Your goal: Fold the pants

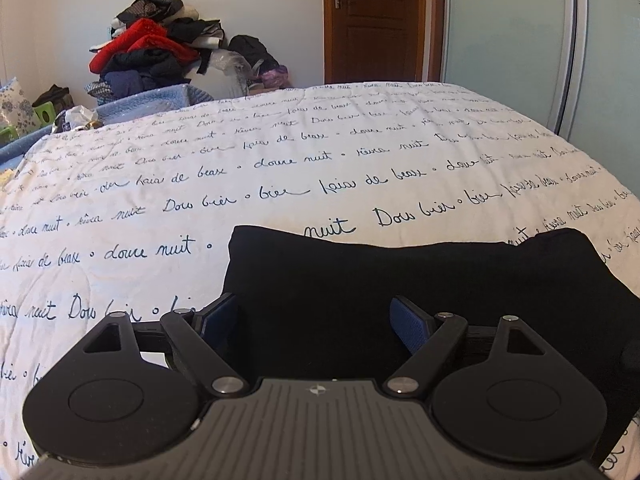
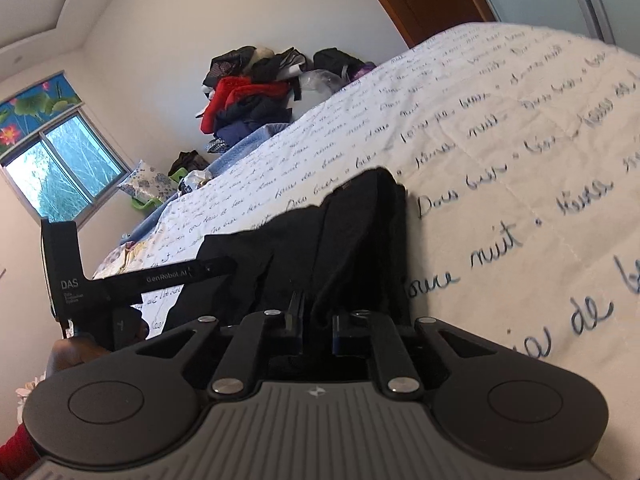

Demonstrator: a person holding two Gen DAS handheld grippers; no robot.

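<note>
Two grippers are seen at black pants (image 1: 420, 280) folded on the bed (image 1: 280, 152), long axis crosswise. Left gripper (image 1: 316, 320) fingers are spread apart over them; right gripper (image 2: 316, 328) fingers are clenched on their edge.

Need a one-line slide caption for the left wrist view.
Open left gripper poised over folded black pants on a script-printed bedspread, clothes pile behind.

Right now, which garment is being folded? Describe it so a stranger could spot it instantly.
Start at the bed, covered in white bedding with handwritten script. On its near part lie the black pants, right in front of the left gripper. They are plain, flat and dark, unlike the heaped clothes pile by the wall.
</note>
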